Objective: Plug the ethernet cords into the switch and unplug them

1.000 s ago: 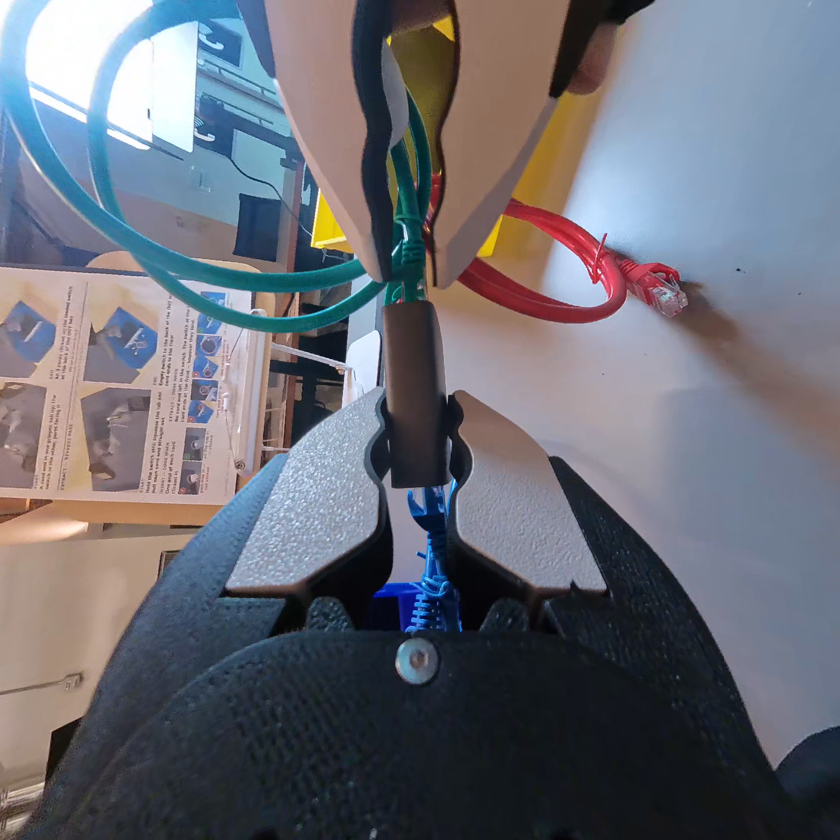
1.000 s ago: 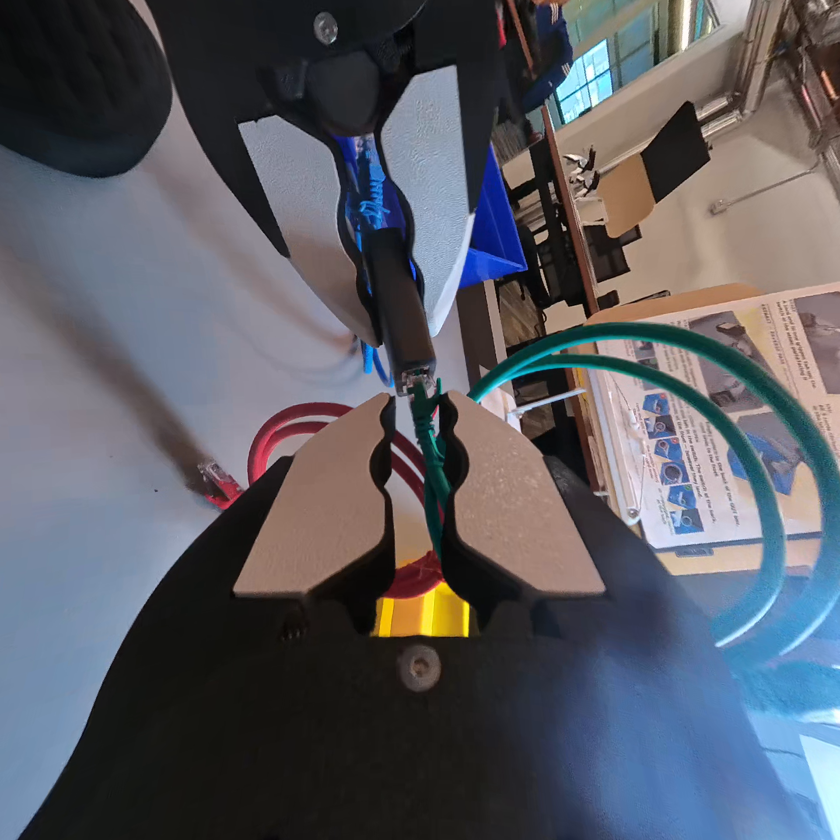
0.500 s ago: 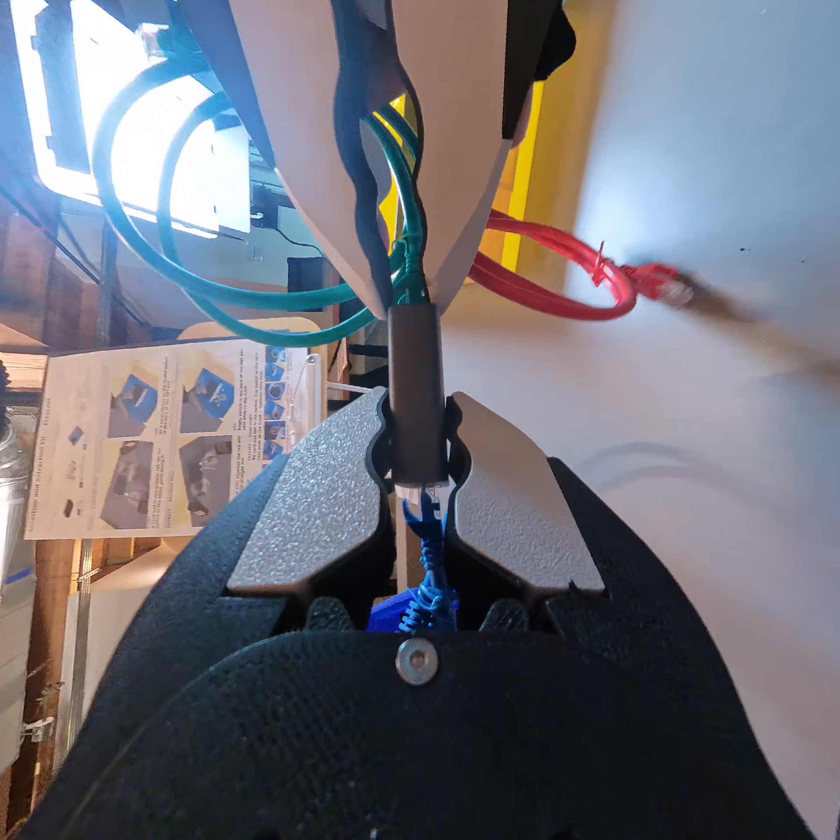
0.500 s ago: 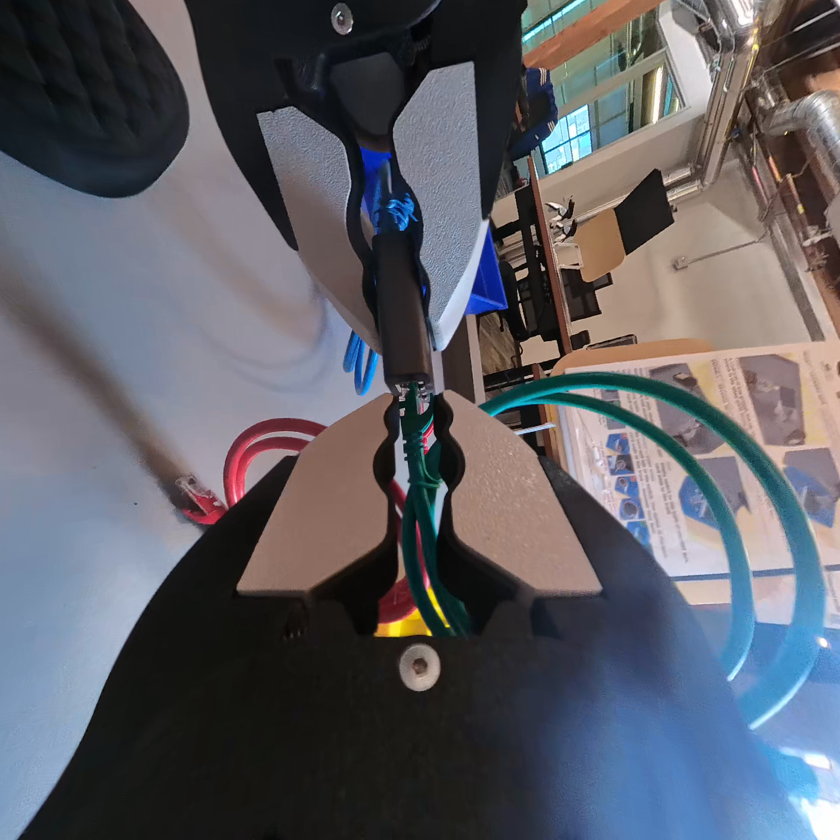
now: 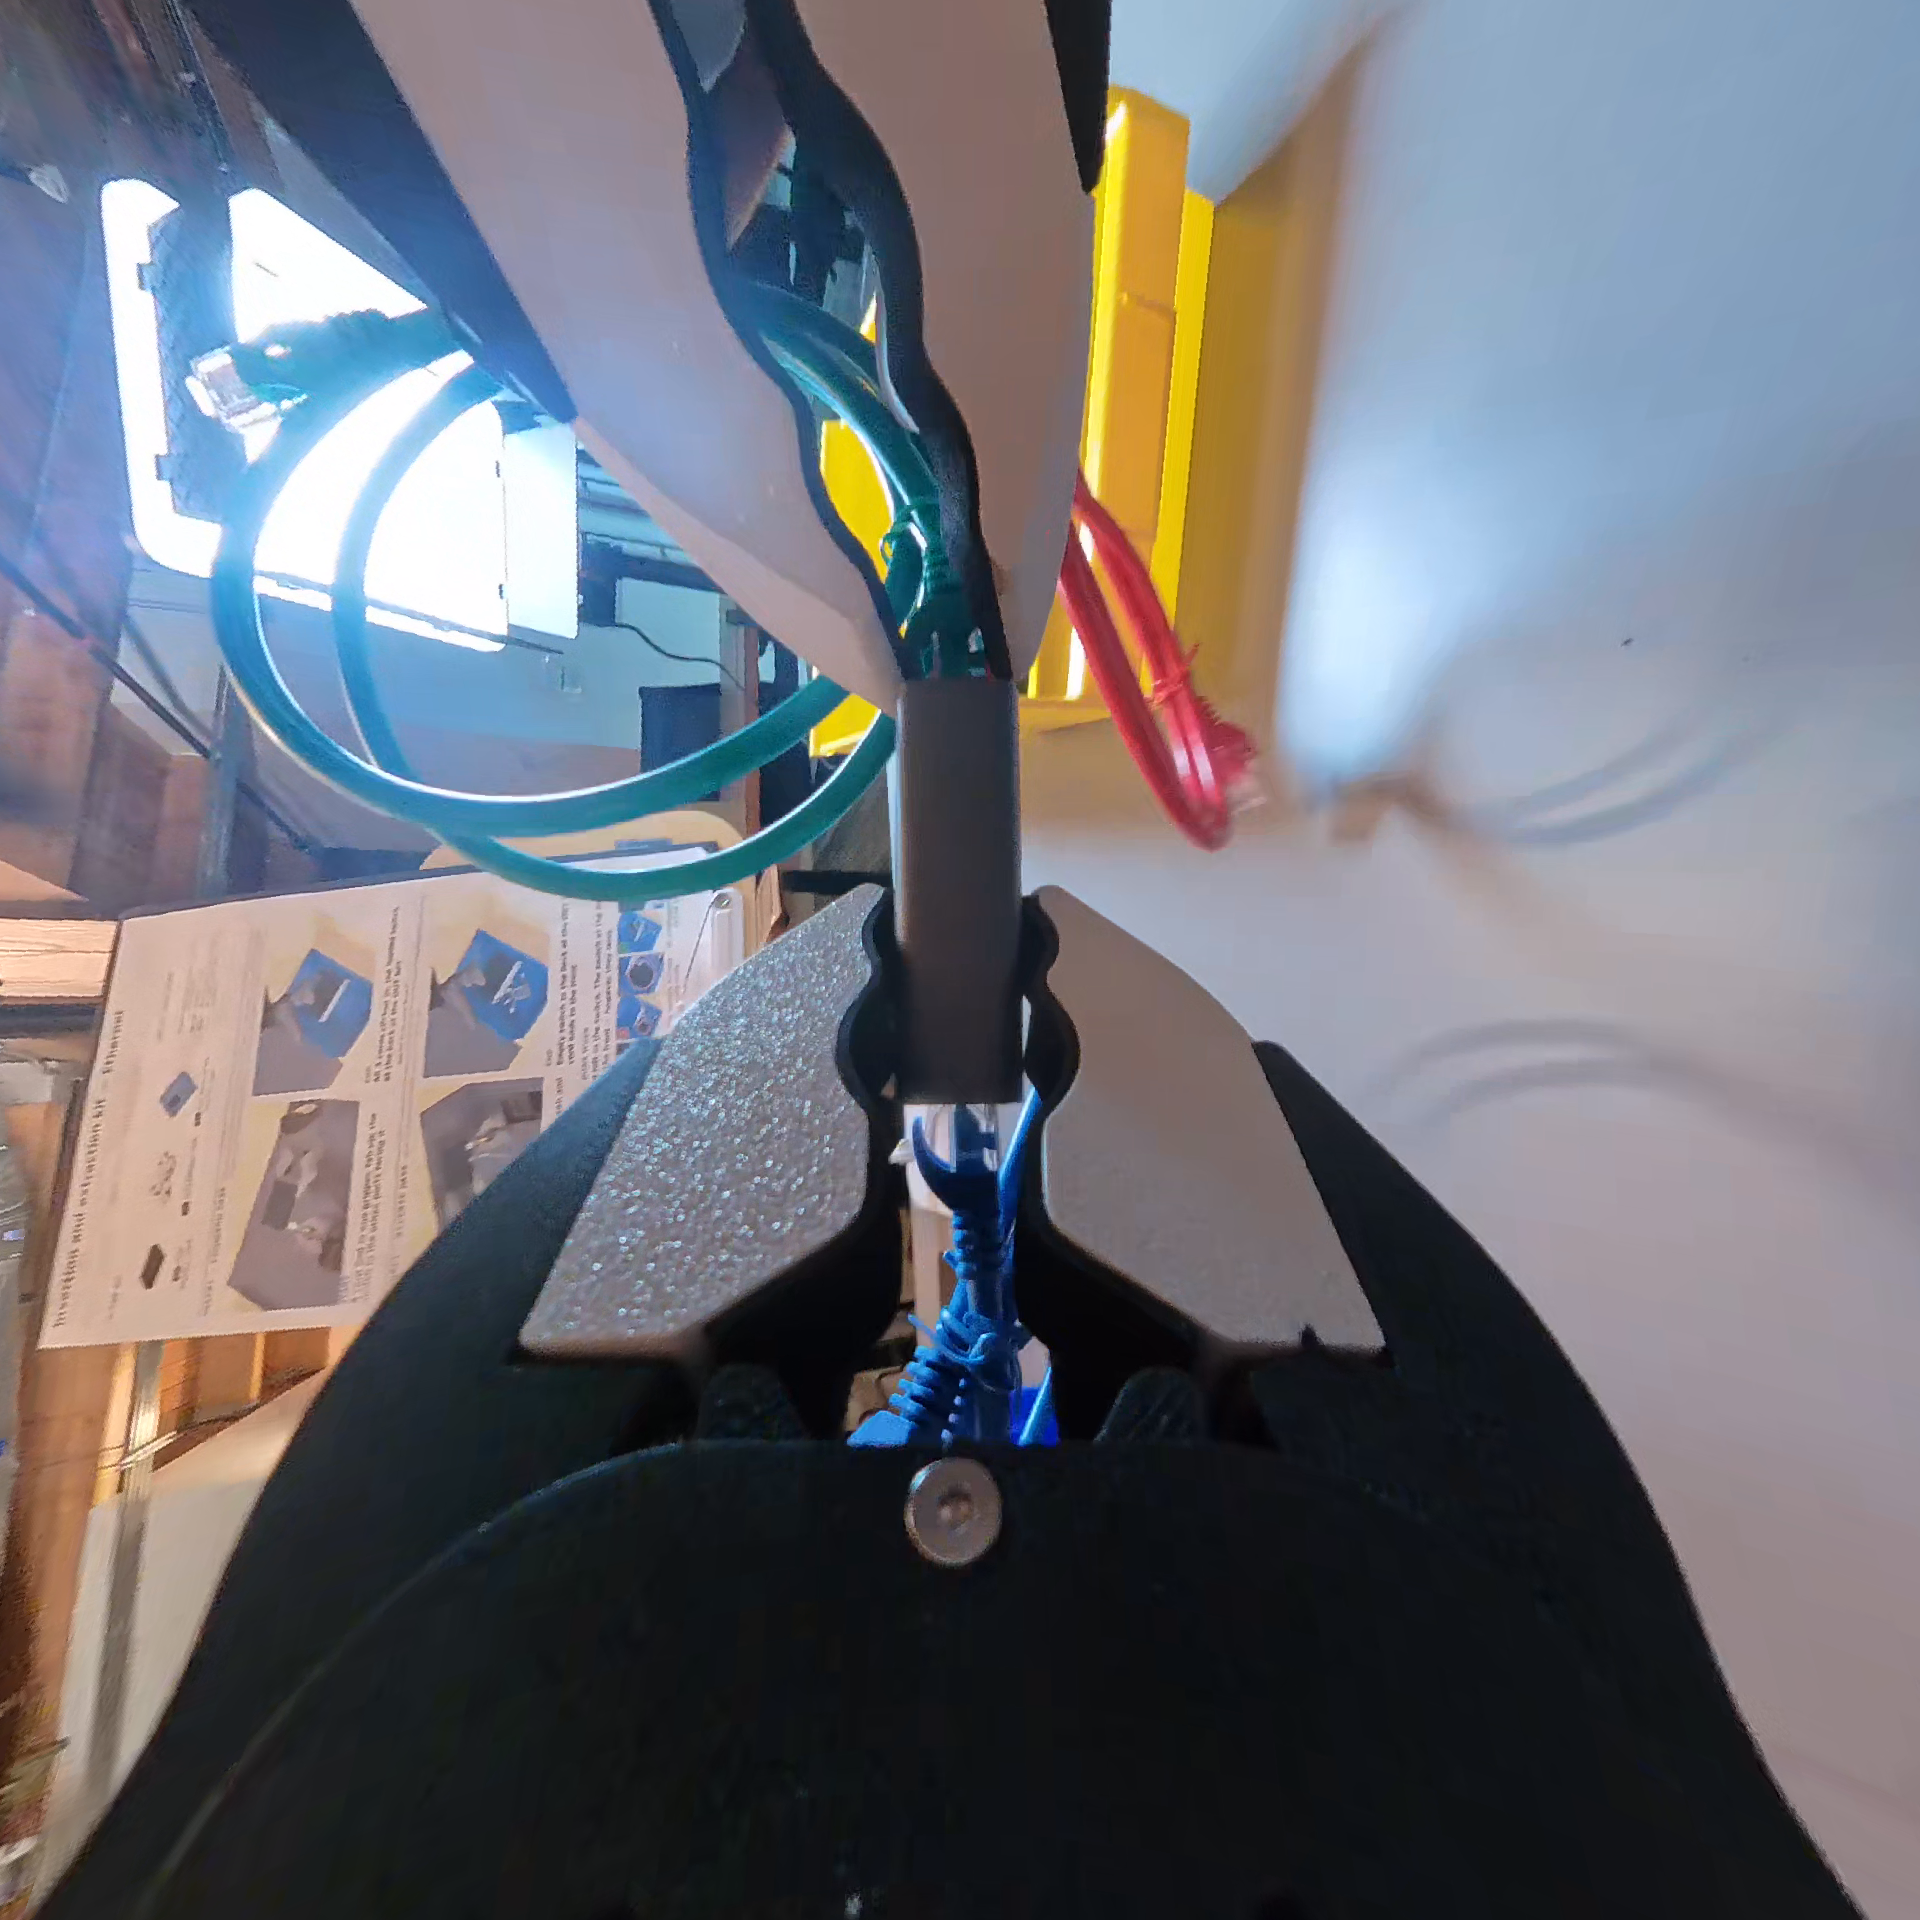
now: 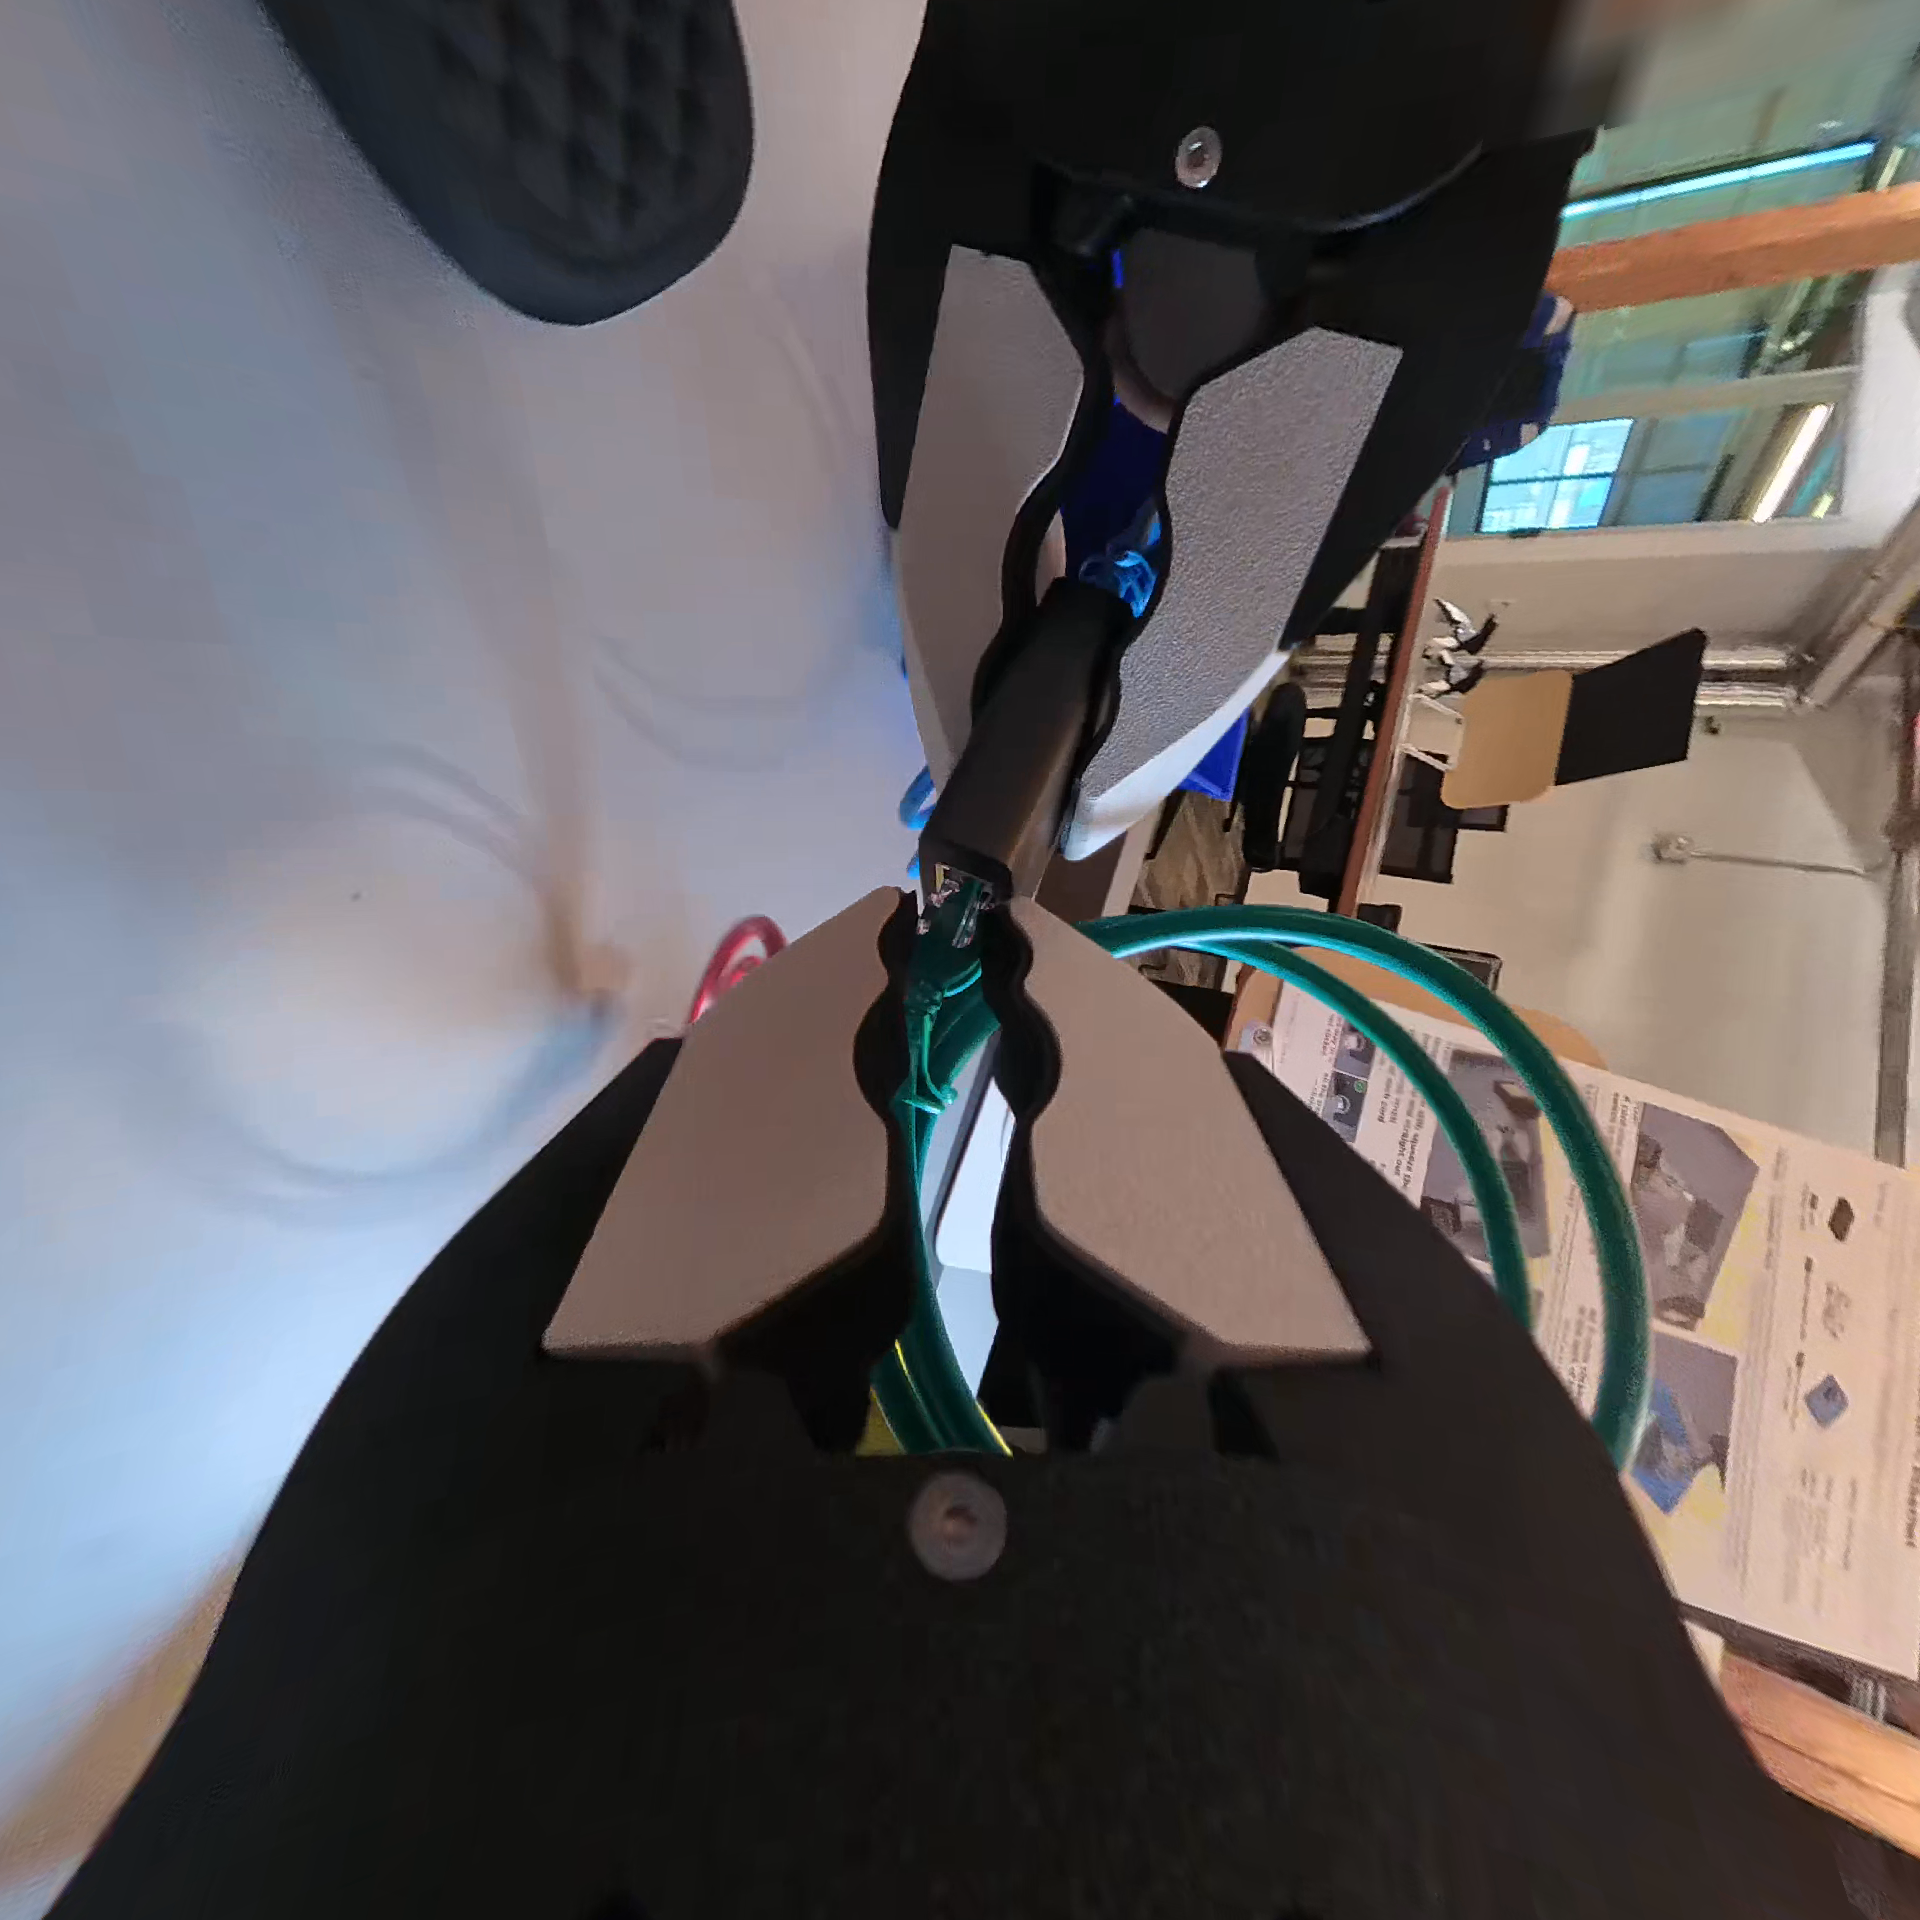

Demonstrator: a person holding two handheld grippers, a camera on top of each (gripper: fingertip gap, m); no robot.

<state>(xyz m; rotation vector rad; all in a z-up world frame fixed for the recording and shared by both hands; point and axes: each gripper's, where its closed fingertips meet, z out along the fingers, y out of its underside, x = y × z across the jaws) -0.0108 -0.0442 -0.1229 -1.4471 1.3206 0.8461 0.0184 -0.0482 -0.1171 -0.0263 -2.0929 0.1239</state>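
My left gripper (image 5: 961, 935) is shut on a small black switch (image 5: 956, 883) and holds it in the air above the white table (image 5: 1558, 831). A blue ethernet cord (image 5: 971, 1299) is plugged into the switch's near end and runs back between my fingers. My right gripper (image 6: 956, 925) is shut on the plug of a green ethernet cord (image 6: 935, 987), whose tip sits at the switch's (image 6: 1023, 748) open port; I cannot tell how deep it is. The green cord (image 5: 520, 810) loops off to the side, its free plug (image 5: 234, 384) hanging.
A red ethernet cord (image 5: 1164, 675) lies on the table beside a yellow bin (image 5: 1143, 416). A blue bin (image 6: 1216, 769) shows behind the left gripper. A printed instruction sheet (image 6: 1662, 1299) stands at the table's edge. Chairs and desks (image 6: 1558, 727) are beyond. Only a small space, under 4 cm, lies between the two pairs of fingers.
Both grippers have risen and tilted together, still facing each other with the switch and green plug between them. The table has dropped away. The green cord's free plug has come into view.
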